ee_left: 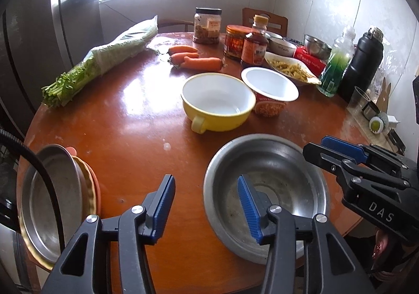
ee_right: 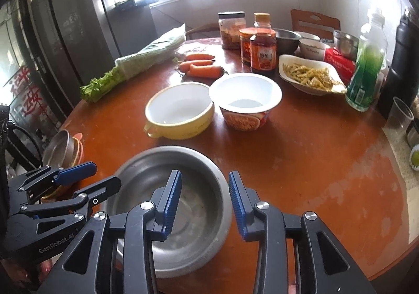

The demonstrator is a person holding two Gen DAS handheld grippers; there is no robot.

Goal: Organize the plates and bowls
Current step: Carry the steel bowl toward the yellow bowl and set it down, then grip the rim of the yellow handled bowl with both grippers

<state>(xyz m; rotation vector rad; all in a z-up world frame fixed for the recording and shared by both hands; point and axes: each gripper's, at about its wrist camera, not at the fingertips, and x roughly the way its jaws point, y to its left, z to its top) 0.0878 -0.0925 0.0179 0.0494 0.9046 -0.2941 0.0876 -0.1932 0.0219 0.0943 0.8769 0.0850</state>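
Sat near the front edge of the round table (ee_left: 125,116), the steel bowl (ee_left: 275,168), empty, its near rim cut off behind both claws' black frames. Hovered spread and pinching nothing, the left gripper (ee_left: 207,205) straddling the bowl's left rim and the right gripper (ee_right: 205,205) its right rim, no pad pressing metal. Stood tilted at the table's left edge, a stack of plates (ee_left: 56,199), partly hidden by a cable; lay further back, a yellow bowl (ee_left: 217,103) touching a noodle cup (ee_left: 269,92).
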